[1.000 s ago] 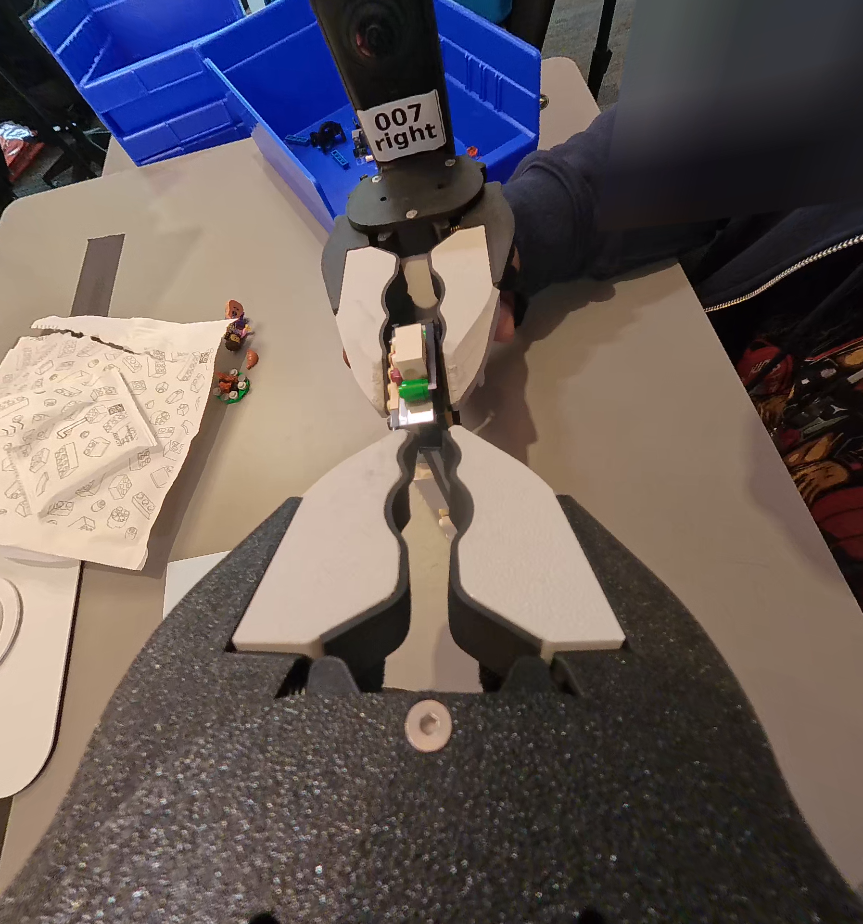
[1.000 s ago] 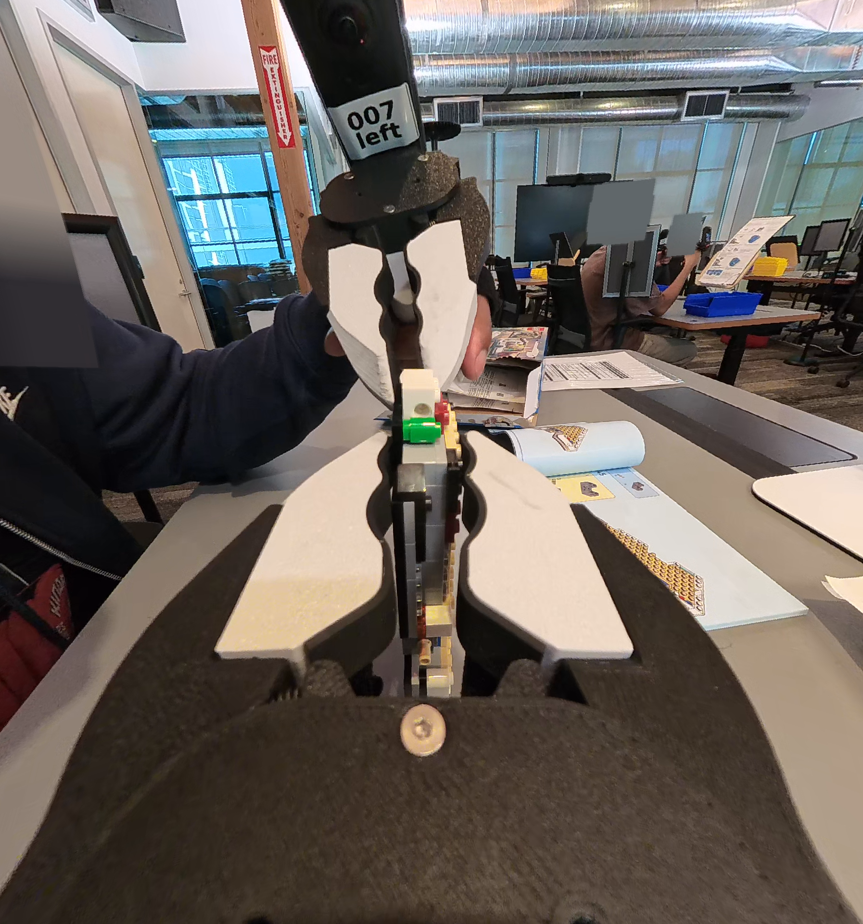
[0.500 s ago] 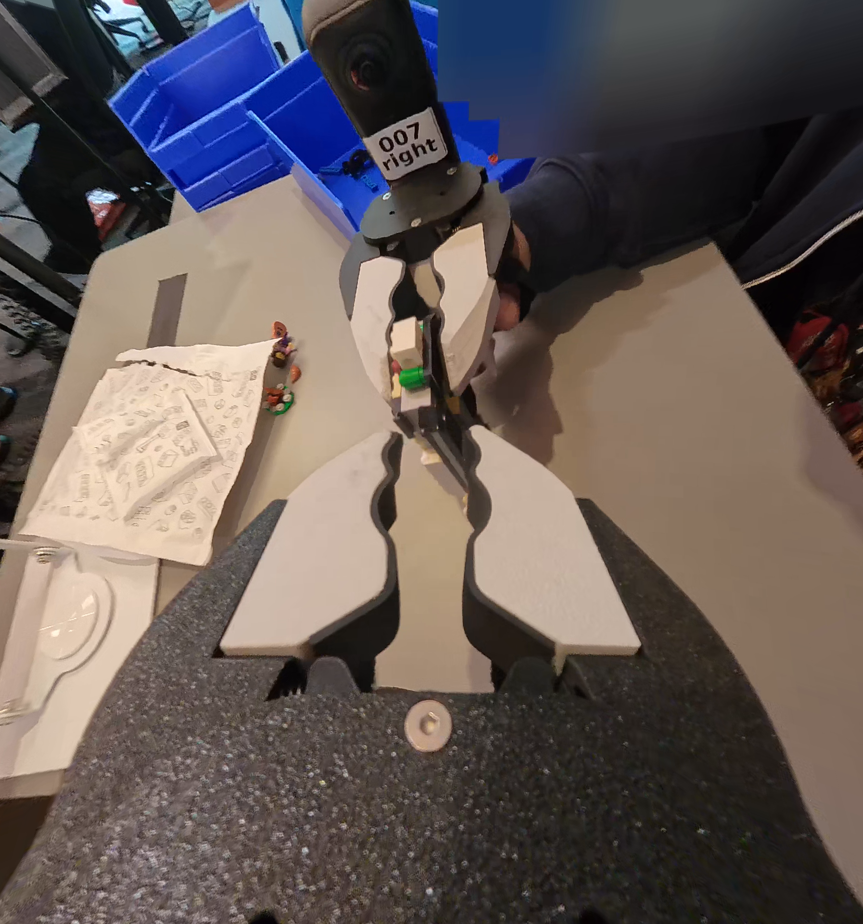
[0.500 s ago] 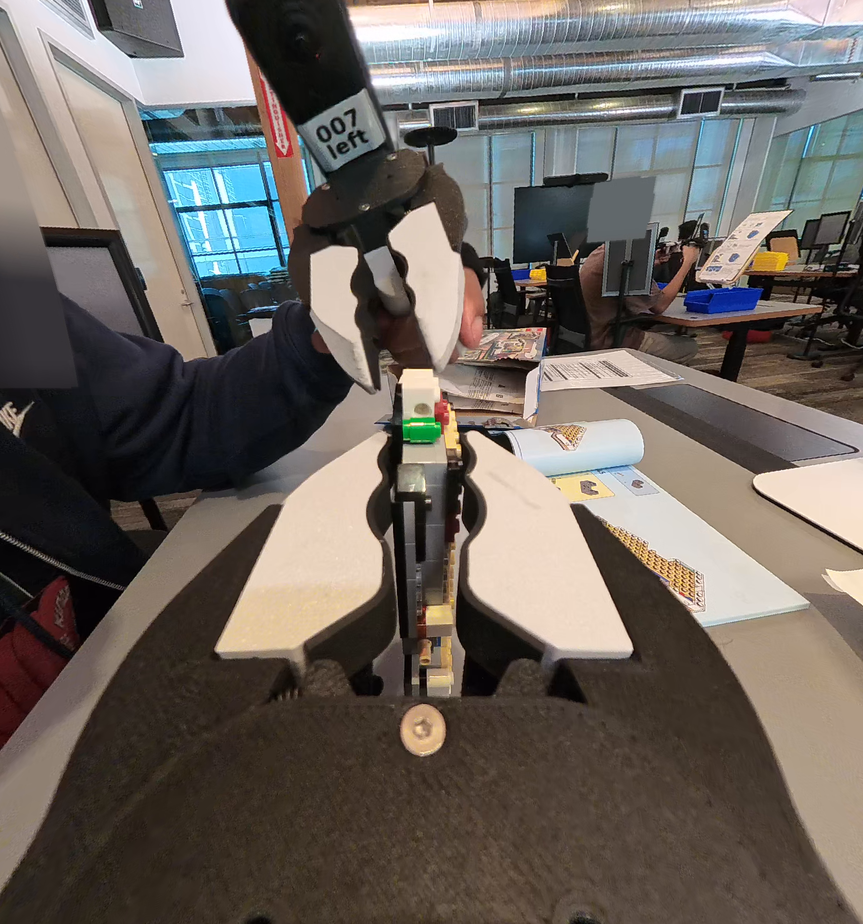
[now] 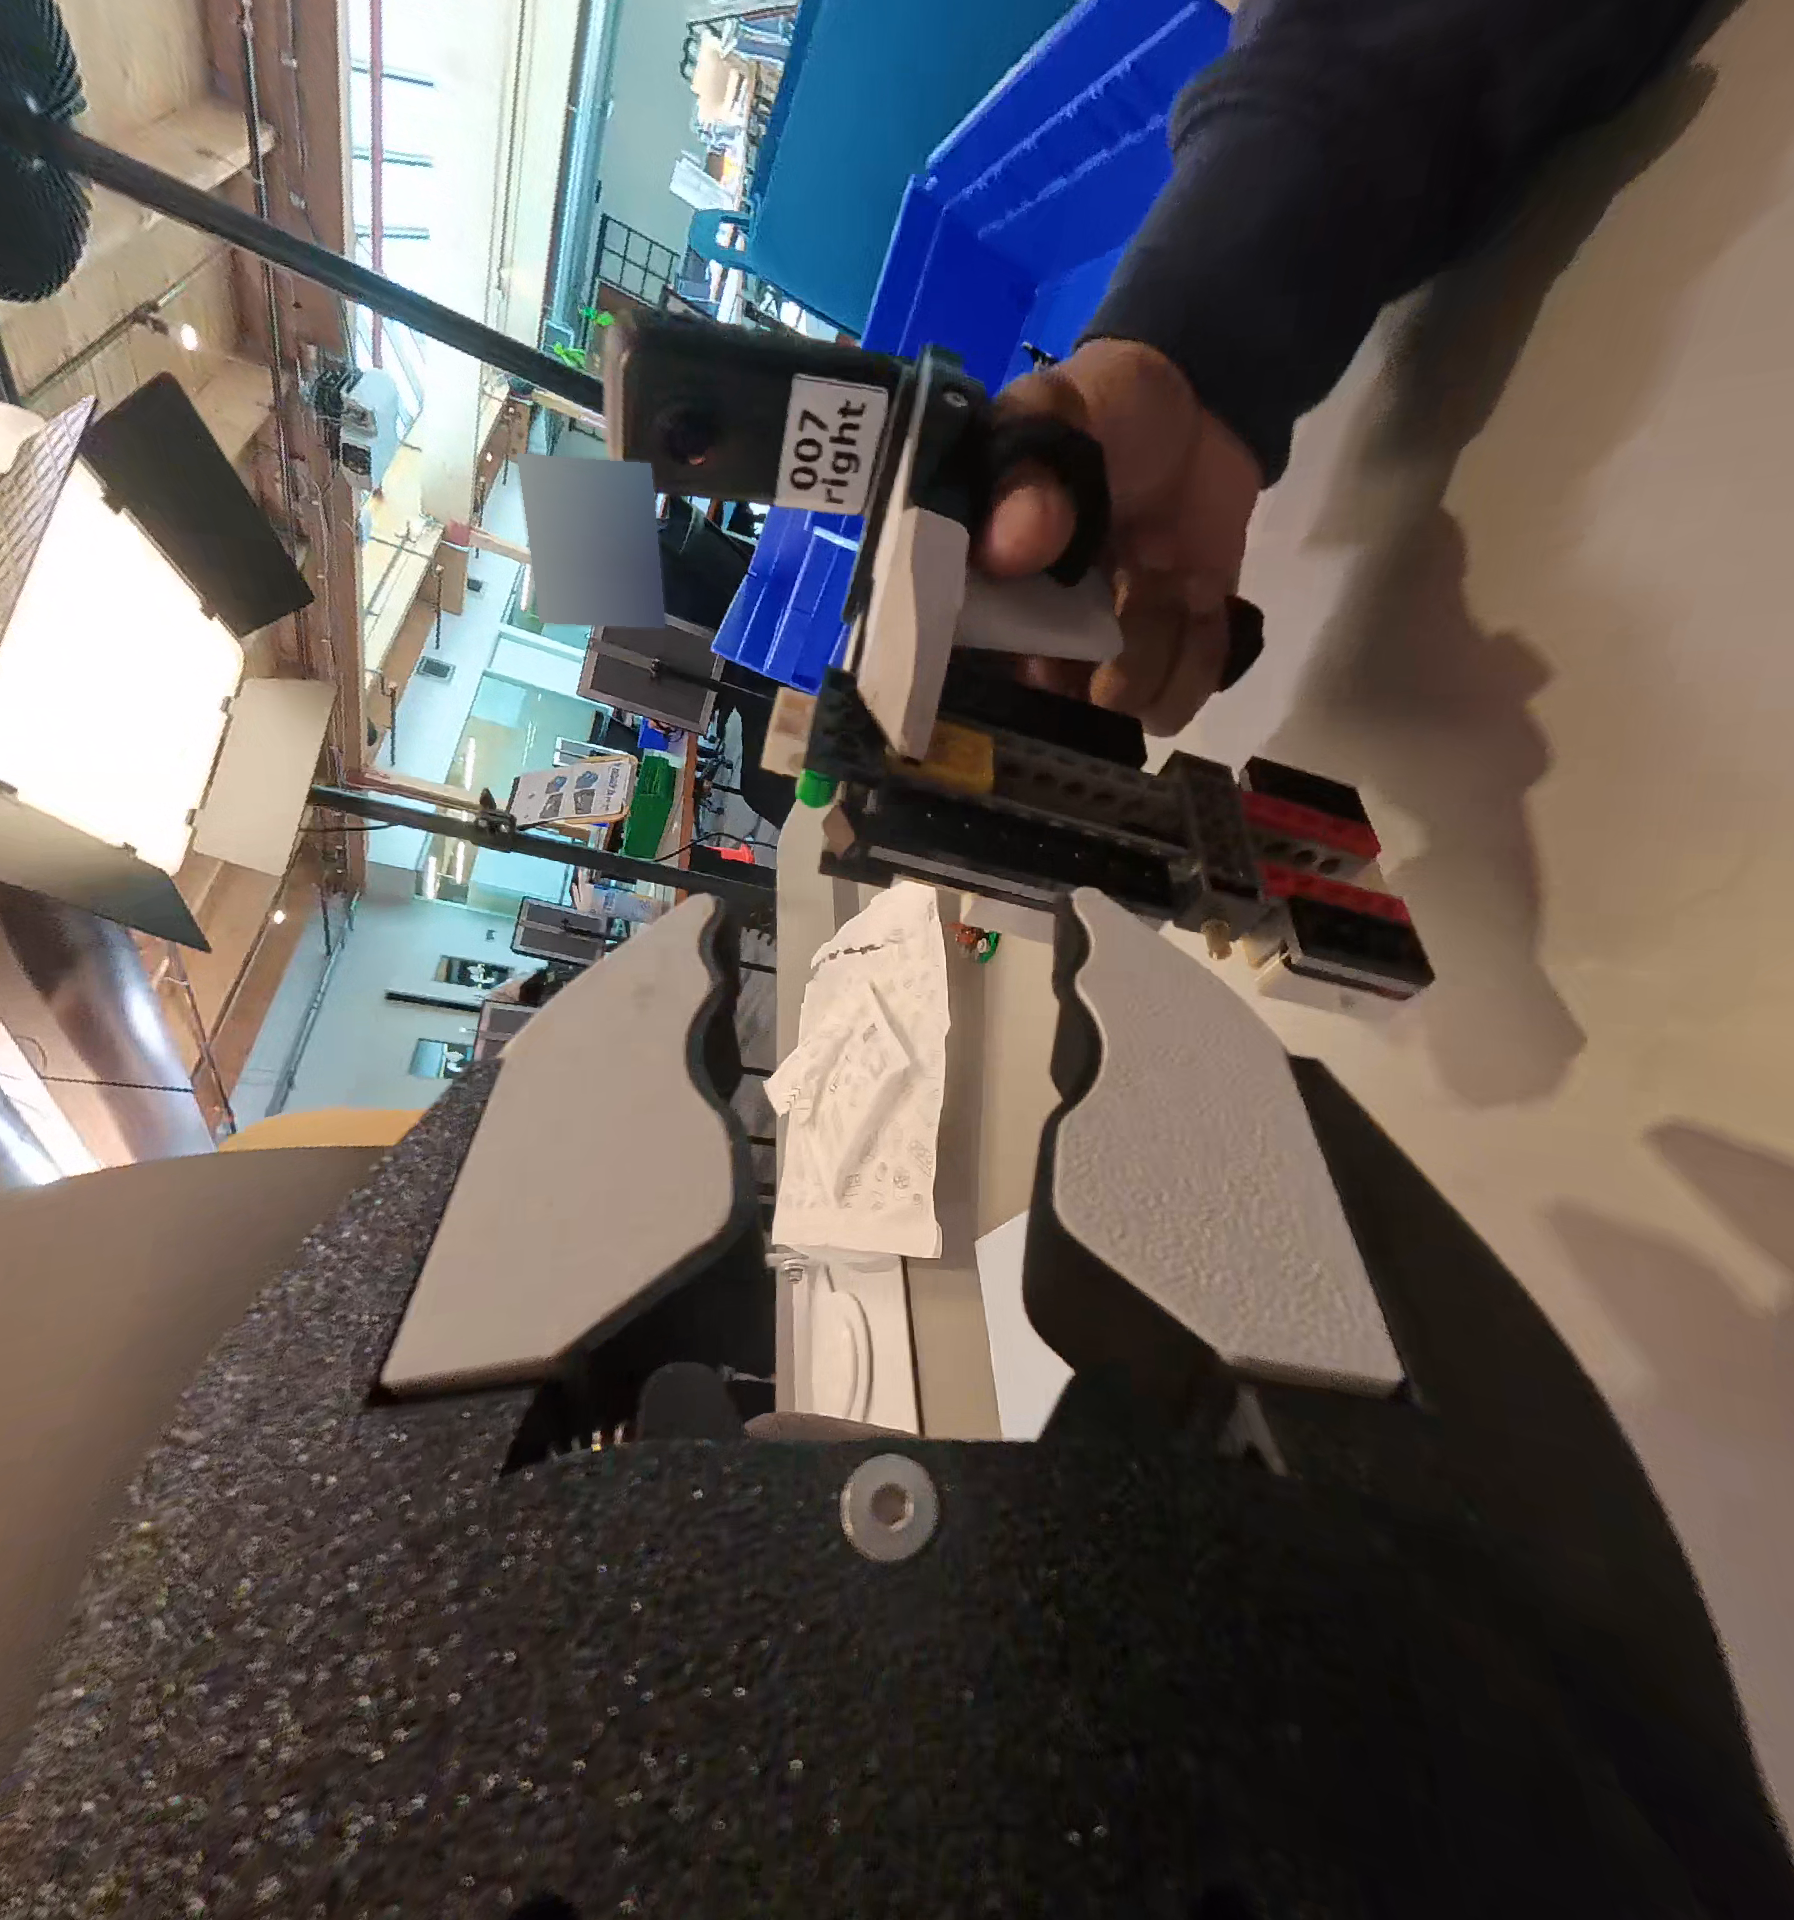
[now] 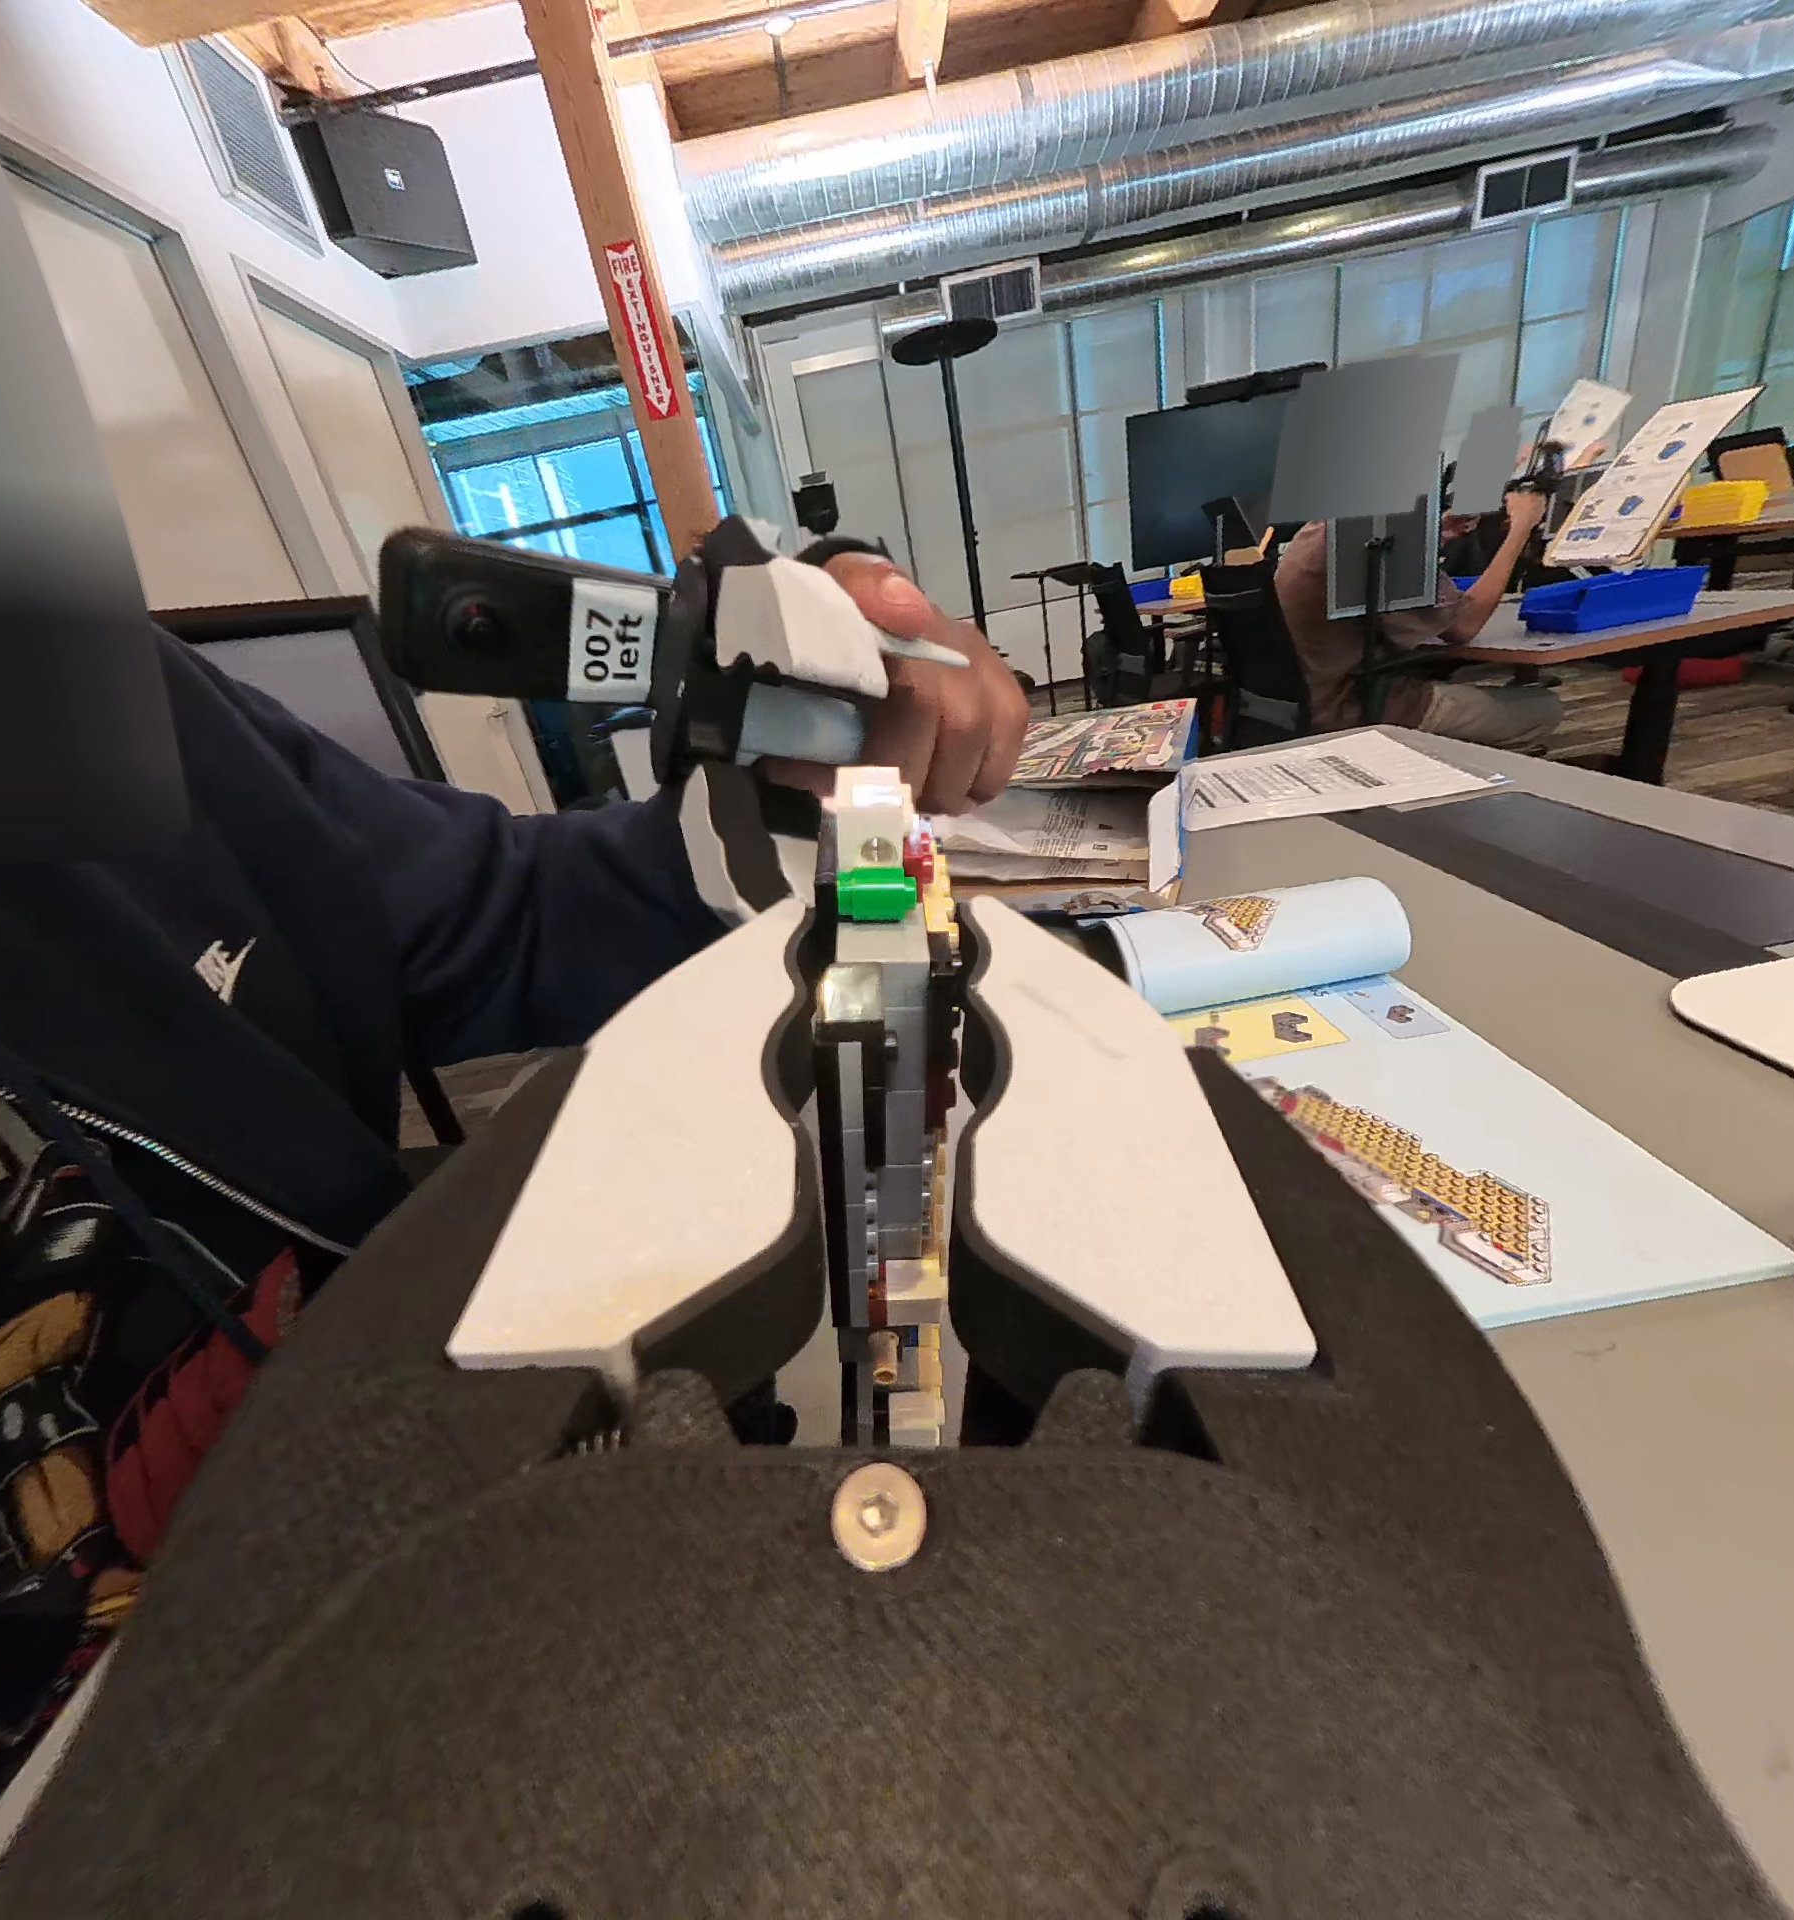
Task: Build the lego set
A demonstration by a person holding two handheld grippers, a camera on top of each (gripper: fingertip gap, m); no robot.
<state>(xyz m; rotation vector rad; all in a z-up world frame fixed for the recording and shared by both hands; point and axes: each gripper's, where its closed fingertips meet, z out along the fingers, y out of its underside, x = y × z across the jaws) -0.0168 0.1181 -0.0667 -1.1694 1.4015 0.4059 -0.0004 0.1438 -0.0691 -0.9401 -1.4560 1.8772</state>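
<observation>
My right gripper point(image 6: 885, 925) is shut on a long brick assembly point(image 6: 888, 1091) of grey, black and yellow bricks. A white brick and a green stud point(image 6: 872, 894) sit at its far end. It holds the assembly above the grey table point(image 6: 1651, 1382). My left gripper point(image 5: 888, 914) is open and empty, rolled onto its side. In the left wrist view the assembly point(image 5: 1038, 831) lies just beyond its fingertips, clamped by the right gripper point(image 5: 934, 717). In the right wrist view the left gripper point(image 6: 831, 675) hovers just above the assembly's far end without touching it.
Blue bins point(image 5: 976, 260) stand at the table's far side. A white printed paper bag point(image 5: 872, 1081) and small figure pieces point(image 5: 976, 940) lie on the table. An open instruction booklet point(image 6: 1392, 1091), loose papers point(image 6: 1319, 774) and a white tray point(image 6: 1786, 1018) lie to the right. Left tips to right tips: about 4 centimetres.
My left gripper opened wide, drew back from the assembly's end and rolled onto its side. The right gripper kept its hold on the assembly and stayed almost still.
</observation>
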